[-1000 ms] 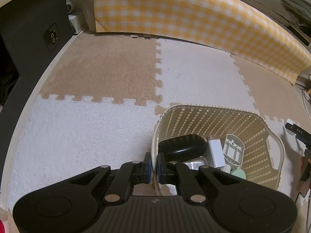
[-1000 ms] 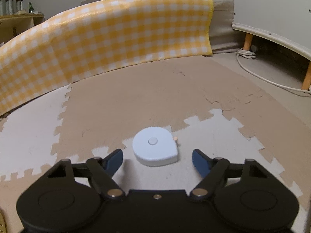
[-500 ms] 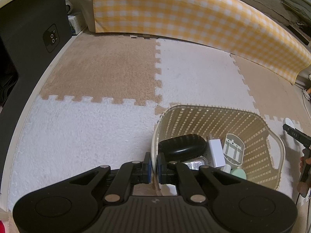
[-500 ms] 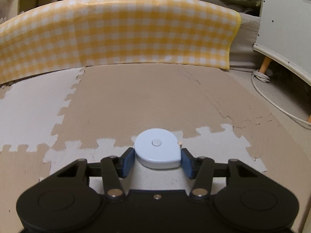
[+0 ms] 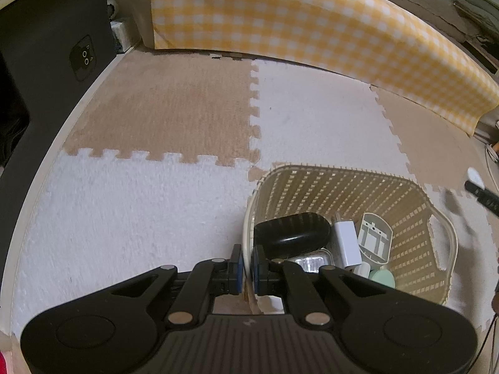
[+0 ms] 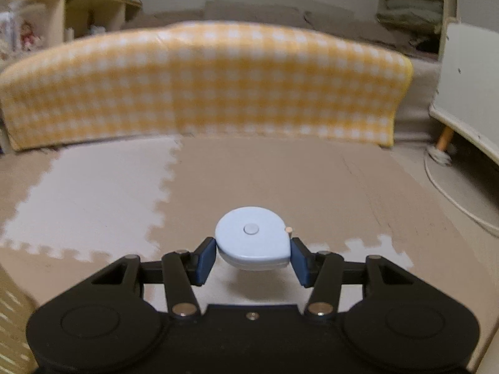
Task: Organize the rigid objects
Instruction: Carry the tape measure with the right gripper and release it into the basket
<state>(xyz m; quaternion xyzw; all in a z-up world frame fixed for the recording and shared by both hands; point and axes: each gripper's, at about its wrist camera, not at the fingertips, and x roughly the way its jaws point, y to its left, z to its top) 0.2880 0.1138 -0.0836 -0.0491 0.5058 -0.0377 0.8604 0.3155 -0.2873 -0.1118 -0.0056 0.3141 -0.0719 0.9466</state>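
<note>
Lifted since a second ago: white tape measure (image 6: 252, 239), then flat on the mat with the fingers spread wide on either side, now off the floor mat (image 6: 312, 187) with its shadow beneath it. Right gripper (image 6: 252, 260) jaws recently closing, now pinching the tape measure on both flanks, blue pads (image 6: 204, 260) pressed against its casing. Small tab visible at the measure's right tip. View tilted up and blurred relative to the earlier frame; yellow checked cover (image 6: 199, 93) behind, across the far edge of the mat.

Left gripper (image 5: 246, 268) unchanged in position: fingers (image 5: 237, 268) pressed together on the near-left rim of the cream slatted basket (image 5: 405, 212), rim clamped between the blue pads. Basket standing on the puzzle mat, at the junction of white and tan tiles. Inside the basket: black oval case (image 5: 291, 233) against the left wall, white charger (image 5: 347, 243) just beside it, grey moulded piece (image 5: 374, 241) leaning further right, clear plastic item (image 5: 310, 261) under the case, pale green object (image 5: 382, 279) at the near edge. Right gripper's tip and the tape measure just visible at the far right edge of the left wrist view, blurred, well apart from the basket.
</note>
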